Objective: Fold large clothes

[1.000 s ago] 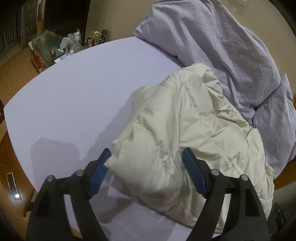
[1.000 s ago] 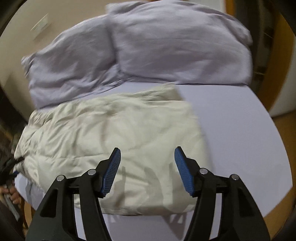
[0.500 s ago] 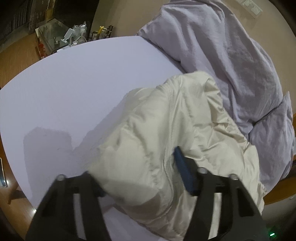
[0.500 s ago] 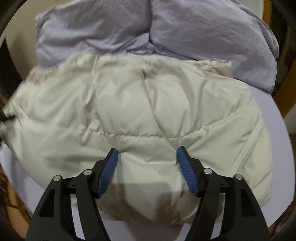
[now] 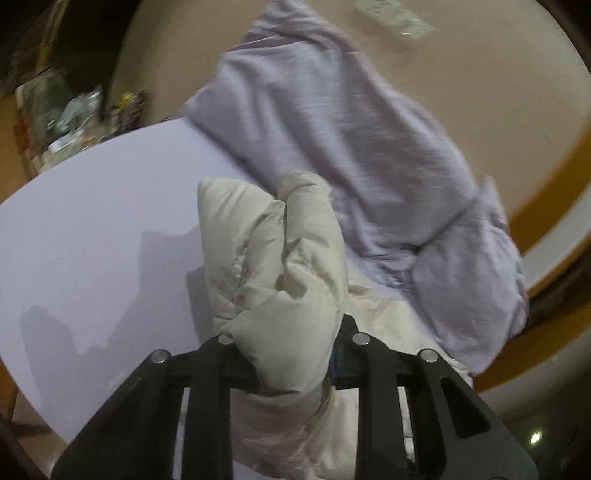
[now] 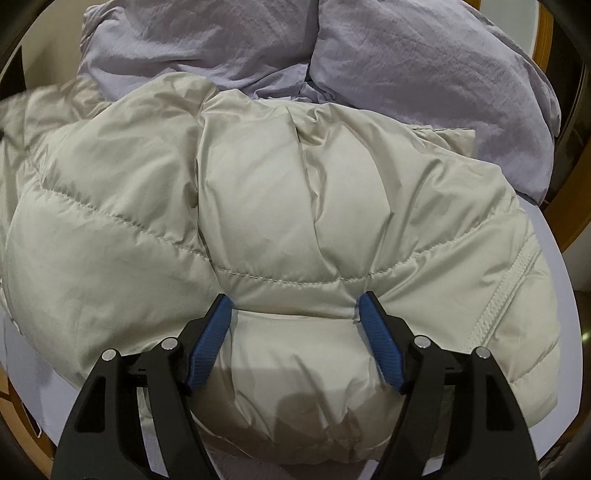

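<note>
Left gripper [image 5: 291,363] pinches one cream jacket [image 5: 280,266]; right gripper [image 6: 295,332] spread over it

**Room and furnishings around the work surface**

A bed with a pale lavender sheet [image 5: 92,236] is filling the middle of both views, and shadows are falling across its bare left portion. A crumpled lavender duvet [image 5: 351,122] is lying heaped at the far side, touching a plain beige wall [image 5: 480,74]. A white fitting [image 5: 393,16], blurred, is sitting high on that wall. An orange-brown wooden frame [image 5: 546,229] is curving around the bed's right side. At far left, a cluttered side table [image 5: 62,122] is standing in dim light, its contents too blurred to identify. Wooden flooring [image 6: 22,432] is showing at the lower left edge.
</note>
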Demonstrator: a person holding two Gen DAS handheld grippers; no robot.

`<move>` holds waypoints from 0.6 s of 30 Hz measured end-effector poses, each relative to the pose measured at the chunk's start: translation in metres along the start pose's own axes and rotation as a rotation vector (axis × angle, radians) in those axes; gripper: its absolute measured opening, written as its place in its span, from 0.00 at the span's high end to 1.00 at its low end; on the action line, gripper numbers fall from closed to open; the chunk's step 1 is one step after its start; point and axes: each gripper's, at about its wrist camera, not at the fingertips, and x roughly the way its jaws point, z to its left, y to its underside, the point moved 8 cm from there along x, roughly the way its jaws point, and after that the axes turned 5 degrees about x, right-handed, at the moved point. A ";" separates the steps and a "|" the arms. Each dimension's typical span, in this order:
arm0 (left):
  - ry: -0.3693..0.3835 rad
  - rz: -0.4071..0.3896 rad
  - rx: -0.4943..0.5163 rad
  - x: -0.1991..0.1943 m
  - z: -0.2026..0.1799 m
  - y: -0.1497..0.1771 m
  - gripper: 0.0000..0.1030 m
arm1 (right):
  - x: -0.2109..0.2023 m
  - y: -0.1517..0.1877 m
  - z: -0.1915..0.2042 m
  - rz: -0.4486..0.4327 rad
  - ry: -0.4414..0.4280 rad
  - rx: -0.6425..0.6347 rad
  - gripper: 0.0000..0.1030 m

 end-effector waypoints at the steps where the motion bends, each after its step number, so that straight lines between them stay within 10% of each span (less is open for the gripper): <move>1: 0.029 -0.006 0.022 -0.004 -0.014 -0.002 0.76 | 0.000 -0.001 0.000 0.002 -0.002 0.002 0.28; 18: 0.333 0.065 0.435 -0.011 -0.239 0.072 0.76 | -0.043 -0.009 -0.034 -0.030 -0.090 0.115 0.29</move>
